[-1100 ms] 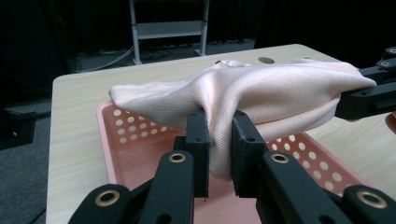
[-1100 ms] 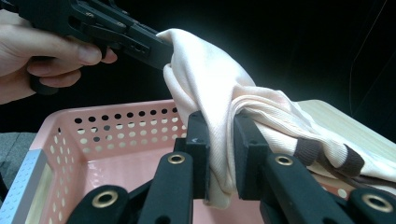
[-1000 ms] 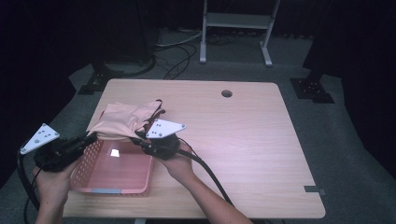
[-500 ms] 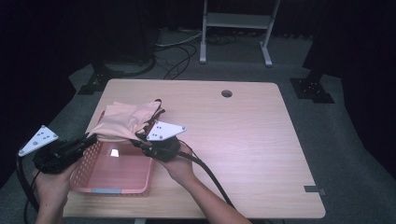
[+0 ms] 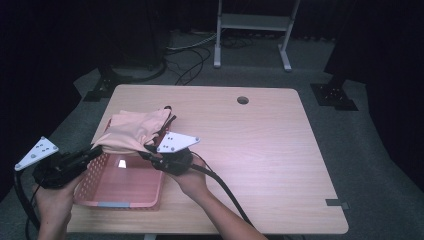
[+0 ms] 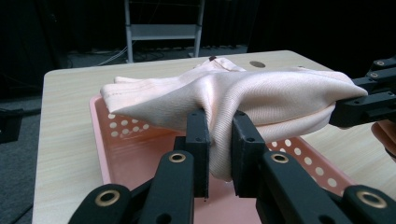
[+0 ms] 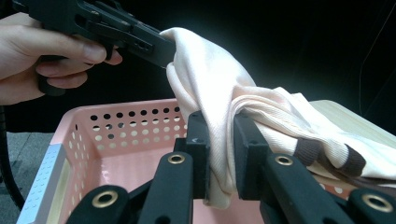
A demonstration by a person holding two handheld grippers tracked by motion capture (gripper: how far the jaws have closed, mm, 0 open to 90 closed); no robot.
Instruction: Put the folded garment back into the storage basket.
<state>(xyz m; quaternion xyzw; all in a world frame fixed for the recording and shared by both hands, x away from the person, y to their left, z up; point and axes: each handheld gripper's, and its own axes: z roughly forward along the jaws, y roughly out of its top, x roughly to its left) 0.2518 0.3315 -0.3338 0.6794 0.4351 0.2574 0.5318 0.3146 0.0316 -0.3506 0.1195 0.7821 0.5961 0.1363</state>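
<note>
A pale pink garment (image 5: 137, 131) with dark brown trim is held up over the far end of a pink perforated basket (image 5: 125, 186) at the table's left. My left gripper (image 5: 96, 150) is shut on the garment's left corner; in the left gripper view the cloth (image 6: 243, 100) is pinched between the jaws (image 6: 220, 154). My right gripper (image 5: 145, 154) is shut on the cloth's right corner, and the right gripper view shows the fabric (image 7: 210, 93) bunched between its jaws (image 7: 219, 158). The garment's far part rests on the basket's rim and the table.
The wooden table (image 5: 260, 150) has a round cable hole (image 5: 243, 100) near its far edge. A metal stand (image 5: 252, 22) and cables lie on the floor beyond. A small tape strip (image 5: 336, 203) sits at the table's front right.
</note>
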